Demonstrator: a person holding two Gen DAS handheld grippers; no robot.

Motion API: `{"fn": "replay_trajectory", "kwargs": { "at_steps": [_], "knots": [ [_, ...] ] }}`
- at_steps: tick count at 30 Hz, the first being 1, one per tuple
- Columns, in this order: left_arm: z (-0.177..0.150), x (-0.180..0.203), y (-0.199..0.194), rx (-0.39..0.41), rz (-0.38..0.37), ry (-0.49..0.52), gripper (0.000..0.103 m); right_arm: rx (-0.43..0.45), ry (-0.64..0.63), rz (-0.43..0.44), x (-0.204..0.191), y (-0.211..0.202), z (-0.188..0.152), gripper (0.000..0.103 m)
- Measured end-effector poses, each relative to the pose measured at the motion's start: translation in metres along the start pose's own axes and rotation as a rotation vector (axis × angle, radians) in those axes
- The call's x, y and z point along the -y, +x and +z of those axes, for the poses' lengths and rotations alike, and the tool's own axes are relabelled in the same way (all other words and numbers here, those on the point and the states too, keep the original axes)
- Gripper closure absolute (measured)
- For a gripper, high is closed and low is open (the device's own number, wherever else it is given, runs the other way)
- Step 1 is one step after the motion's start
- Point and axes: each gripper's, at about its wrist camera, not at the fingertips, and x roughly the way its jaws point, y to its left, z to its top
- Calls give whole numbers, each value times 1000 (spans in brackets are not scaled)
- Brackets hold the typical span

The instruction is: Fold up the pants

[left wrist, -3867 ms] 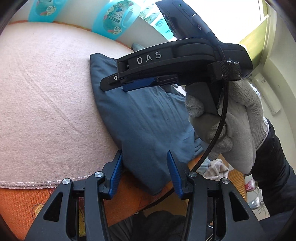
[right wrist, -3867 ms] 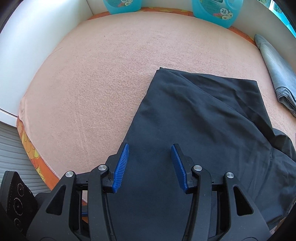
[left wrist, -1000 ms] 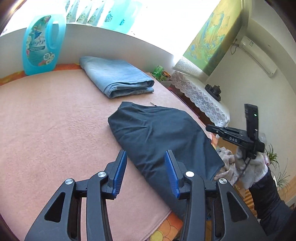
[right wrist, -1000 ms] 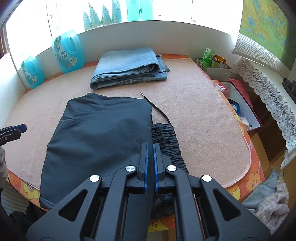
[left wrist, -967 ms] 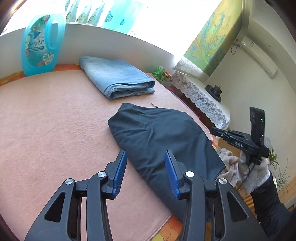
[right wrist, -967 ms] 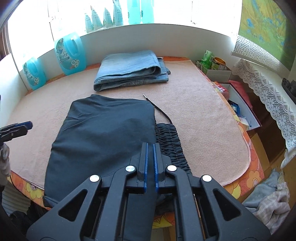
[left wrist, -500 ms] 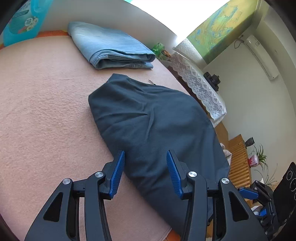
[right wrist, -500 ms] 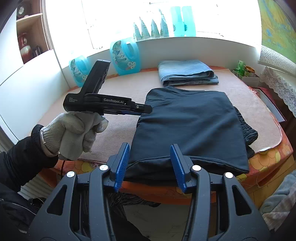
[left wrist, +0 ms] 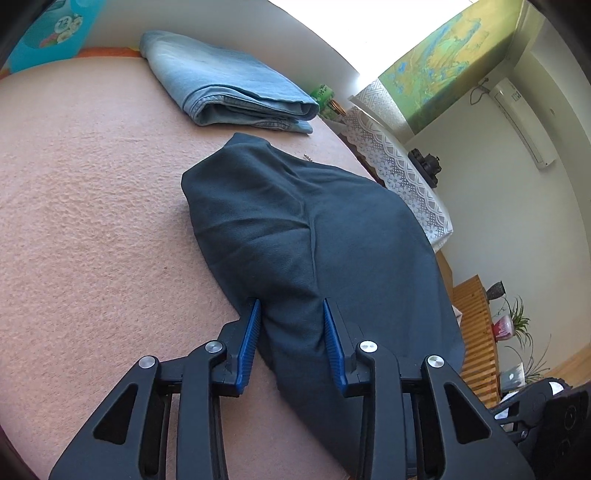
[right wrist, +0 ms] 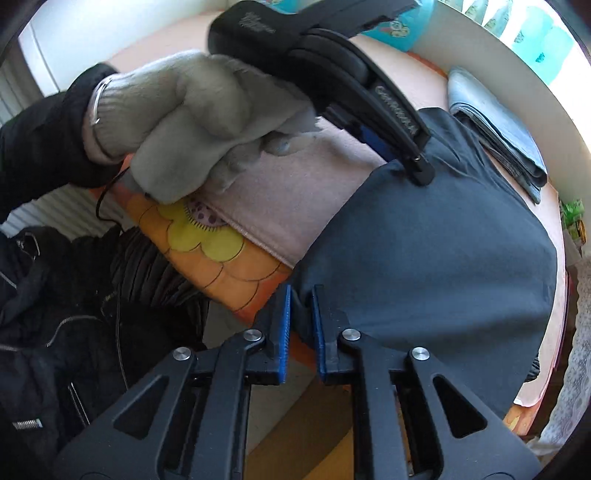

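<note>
Dark pants (left wrist: pixel 332 236), already folded into a broad panel, lie on the pink-covered surface (left wrist: pixel 81 206), with the near end draping over its front edge. The cloth looks soft, light and limp: it creases under slight pressure and will probably sag wherever it is unsupported, so the sensible hold is at two corners of the hanging hem, both layers pinched together. Left tool (left wrist: pixel 291 332): fingers apart, straddling a raised ridge of the fabric at its left border, not yet closed on it. Right tool (right wrist: pixel 301 325): fingers drawn close about the lower corner of the pants at the surface's edge; whether they actually clamp the cloth I cannot tell. In the right wrist view the gloved left hand (right wrist: pixel 192 125) carries its tool tip down onto the fabric. Beyond the pants, well apart, lie folded jeans (left wrist: pixel 225 92) and, near the back wall, a blue detergent bottle (left wrist: pixel 48 33).
</note>
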Motion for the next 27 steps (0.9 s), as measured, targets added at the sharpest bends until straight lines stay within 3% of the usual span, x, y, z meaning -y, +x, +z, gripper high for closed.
{"fn": "replay_trajectory", "kwargs": {
  "at_steps": [4,6,8,10,12,13,16,21,22,23,24,27],
  "knots": [
    [1,0,0,0,0,7,72,-20,45,-19,-1,-11,-21,93],
    [2,-1,-1,1,-5,-3,72,21,145,-70,8,-20,-28,93],
    [2,-2,-4,6,-11,-16,72,89,300,-1,15,-28,-35,93],
    [3,-4,-9,8,-32,-34,73,149,402,32,14,-31,-42,83],
    [4,-2,-12,3,-32,-26,73,171,468,3,12,-26,-43,61],
    [4,1,-14,3,-29,-14,73,177,498,1,11,-21,-41,58],
    [3,8,-17,2,-19,17,73,163,575,8,14,-7,-32,57],
    [1,10,-12,-8,-17,25,73,160,621,-73,8,1,-17,57],
    [1,9,-10,-10,-18,26,73,149,617,-95,5,6,-13,57],
    [0,9,-8,-8,-16,25,73,133,611,-122,4,9,-12,70],
    [0,8,-6,-7,-17,20,73,115,605,-142,5,10,-13,89],
    [-1,6,-2,-3,-7,27,81,136,612,-153,6,-6,-18,94]
  ]
}}
